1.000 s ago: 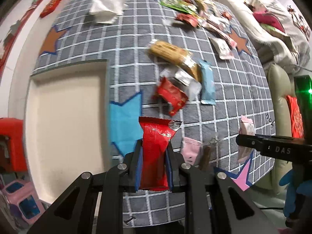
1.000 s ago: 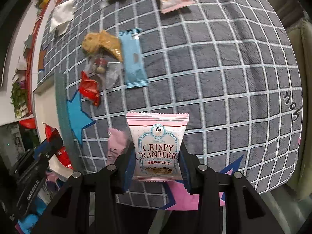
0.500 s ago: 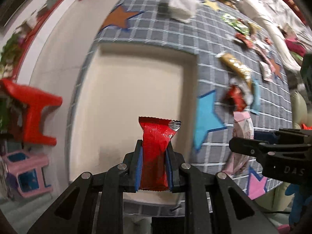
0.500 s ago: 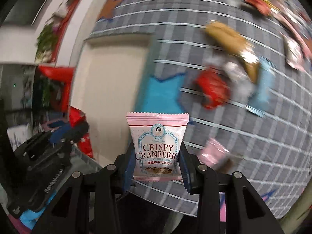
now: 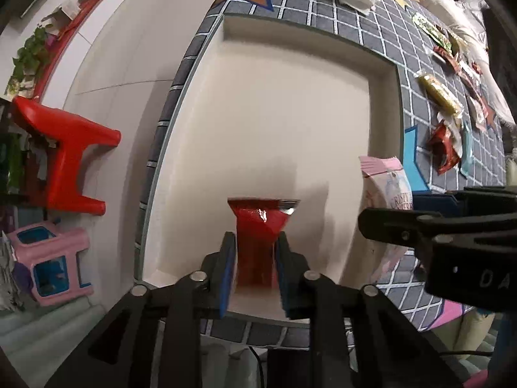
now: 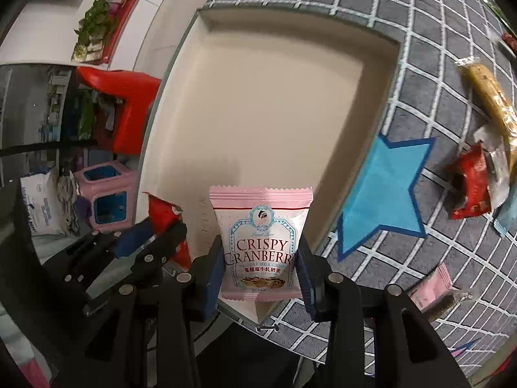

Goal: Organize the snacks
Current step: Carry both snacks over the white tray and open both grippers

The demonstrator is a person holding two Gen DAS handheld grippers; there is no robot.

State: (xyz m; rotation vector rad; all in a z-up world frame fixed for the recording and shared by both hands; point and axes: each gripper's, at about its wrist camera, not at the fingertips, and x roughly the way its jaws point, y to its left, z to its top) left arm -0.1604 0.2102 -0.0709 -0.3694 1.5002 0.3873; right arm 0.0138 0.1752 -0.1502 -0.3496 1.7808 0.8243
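A cream tray (image 5: 274,113) is sunk into the grey checked mat. Over its near edge my left gripper (image 5: 255,242) points straight down with a red snack packet (image 5: 258,223) between its blue pads. Its jaws are opening, and the pads still touch the packet's sides. My right gripper (image 6: 260,249) is shut on a pink "Crispy Cranberry" packet (image 6: 260,226) above the same near edge of the tray (image 6: 258,113). In the right wrist view the left gripper (image 6: 155,226) and its red packet (image 6: 161,208) are close on the left.
Loose snacks lie on the mat to the right: a red packet (image 6: 468,190), a golden bar (image 6: 488,97), a pink packet (image 6: 433,287). A blue star (image 6: 381,190) marks the mat beside the tray. A red stool (image 5: 64,152) and a pink stool (image 5: 51,262) stand left, below the mat.
Both grippers have travelled left from above the mat's snacks to above the tray, each carrying its packet. They now sit close side by side.
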